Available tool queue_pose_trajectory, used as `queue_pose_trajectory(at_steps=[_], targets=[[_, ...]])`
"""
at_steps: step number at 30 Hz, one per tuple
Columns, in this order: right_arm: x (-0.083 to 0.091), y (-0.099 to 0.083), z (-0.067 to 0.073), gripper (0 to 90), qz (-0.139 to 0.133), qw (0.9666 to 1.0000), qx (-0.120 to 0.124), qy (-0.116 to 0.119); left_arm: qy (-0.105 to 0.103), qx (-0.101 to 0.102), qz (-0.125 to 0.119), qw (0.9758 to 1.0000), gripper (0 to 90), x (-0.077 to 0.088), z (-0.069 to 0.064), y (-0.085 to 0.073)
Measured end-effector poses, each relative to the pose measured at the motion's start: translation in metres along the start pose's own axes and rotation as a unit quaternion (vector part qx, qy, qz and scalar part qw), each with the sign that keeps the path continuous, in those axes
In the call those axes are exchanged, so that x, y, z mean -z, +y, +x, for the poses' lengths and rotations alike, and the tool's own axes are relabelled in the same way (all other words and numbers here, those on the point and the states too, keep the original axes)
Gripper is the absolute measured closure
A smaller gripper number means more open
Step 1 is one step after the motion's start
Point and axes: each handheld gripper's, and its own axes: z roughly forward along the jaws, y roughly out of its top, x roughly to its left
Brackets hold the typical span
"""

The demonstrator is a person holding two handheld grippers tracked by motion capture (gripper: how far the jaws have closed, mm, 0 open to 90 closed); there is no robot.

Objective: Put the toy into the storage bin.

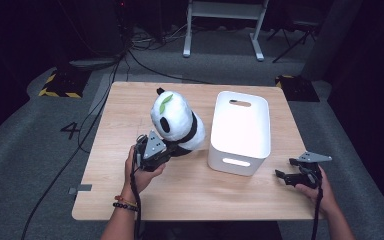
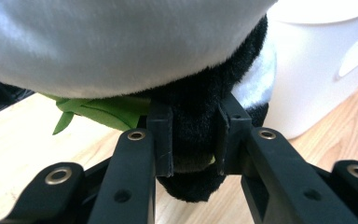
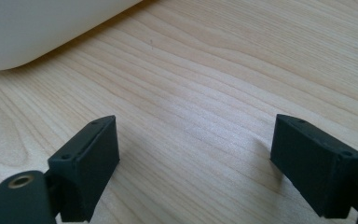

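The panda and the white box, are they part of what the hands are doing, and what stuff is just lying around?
In the job:
- plush panda, its black limb clamped in the left gripper
- white bin, right beside it, probably where it goes

Just lying about:
- right gripper, jaws open over the bare table
- floor cables

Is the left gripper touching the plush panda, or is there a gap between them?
Touching. In the left gripper view, the left gripper has both jaws pressed on a black limb of the plush panda, squeezing the fur between them.

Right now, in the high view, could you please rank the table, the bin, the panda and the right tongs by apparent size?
1. Table
2. Bin
3. Panda, somewhat smaller than the bin
4. Right tongs
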Motion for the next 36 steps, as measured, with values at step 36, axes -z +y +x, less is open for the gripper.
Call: queue_pose_trajectory(at_steps=[36], targets=[[0.0,0.0,0.0,15.3,0.0,1.0,0.0,0.0,0.01,-0.041,-0.07,0.9967,71.9,0.02,-0.002,0.083]])
